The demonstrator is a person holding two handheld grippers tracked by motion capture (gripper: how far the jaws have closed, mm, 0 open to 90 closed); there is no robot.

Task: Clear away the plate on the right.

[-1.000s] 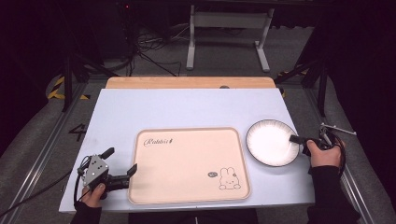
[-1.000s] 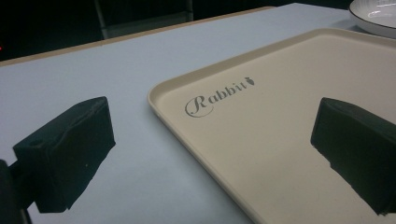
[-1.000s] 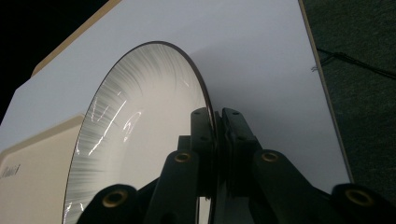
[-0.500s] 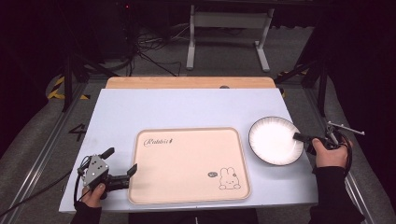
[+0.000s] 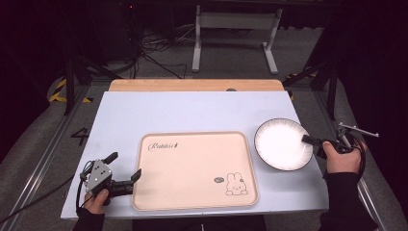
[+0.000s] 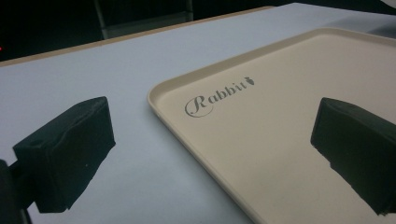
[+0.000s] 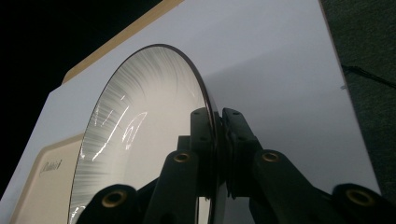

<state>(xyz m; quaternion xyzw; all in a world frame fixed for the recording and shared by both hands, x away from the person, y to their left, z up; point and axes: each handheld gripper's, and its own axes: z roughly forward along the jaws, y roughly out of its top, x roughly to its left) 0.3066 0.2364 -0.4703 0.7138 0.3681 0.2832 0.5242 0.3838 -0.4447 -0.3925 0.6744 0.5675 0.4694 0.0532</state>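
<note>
We have drawn the plate (image 5: 282,144) a little toward the desk's right edge, our right gripper (image 5: 312,141) clamped on its rim, while our left gripper (image 5: 124,172) waits wide open, straddling the tray's (image 5: 192,168) left rim.

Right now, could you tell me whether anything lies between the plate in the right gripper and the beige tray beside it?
Nothing visible does. The right gripper is clamped on the plate rim, and only bare table separates it from the tray, whose surface is empty. The left gripper sits open at the tray's far corner.
</note>
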